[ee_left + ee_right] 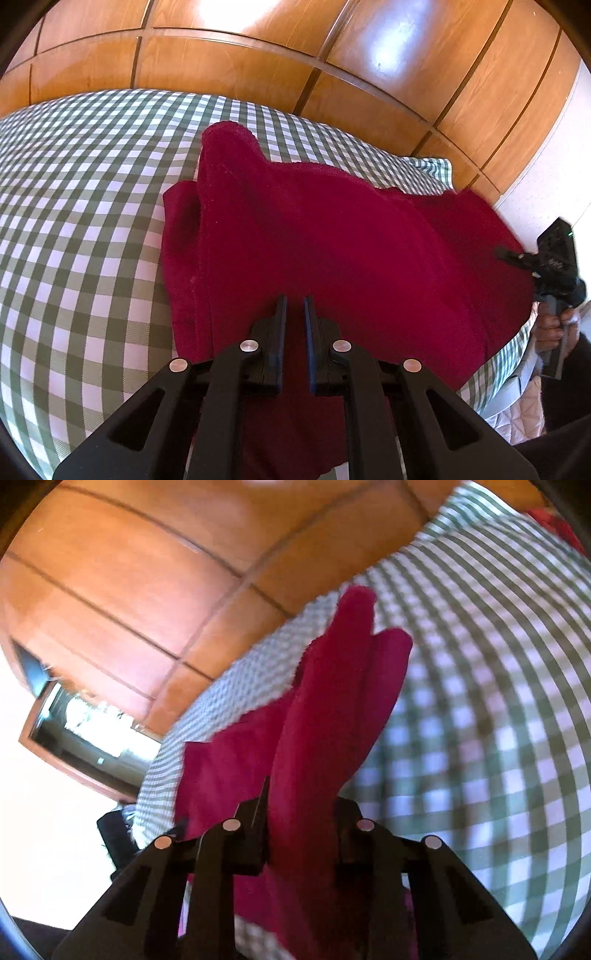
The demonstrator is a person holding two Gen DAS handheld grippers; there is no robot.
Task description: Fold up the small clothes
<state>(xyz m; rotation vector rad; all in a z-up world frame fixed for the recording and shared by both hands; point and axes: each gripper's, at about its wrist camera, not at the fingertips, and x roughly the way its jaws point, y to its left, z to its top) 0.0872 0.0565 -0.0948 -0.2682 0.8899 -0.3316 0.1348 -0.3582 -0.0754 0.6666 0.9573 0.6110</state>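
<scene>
Two views differ: left gripper (295, 301), jaws narrowly apart, hovers over the crimson fleece garment (332, 236) at the checked bedspread's (81, 206) edge; blurred right gripper (301, 794) apparently clamps it, wooden wardrobe (236, 62) behind.

Black fingers (282, 332), silver rivets (249, 346)

Red garment (332, 229): fuzzy matt knit. Checked bedsheet (81, 206): smooth woven cloth. Wardrobe (229, 62): glossy varnished wood. Left gripper (295, 306): matt black plastic.
</scene>
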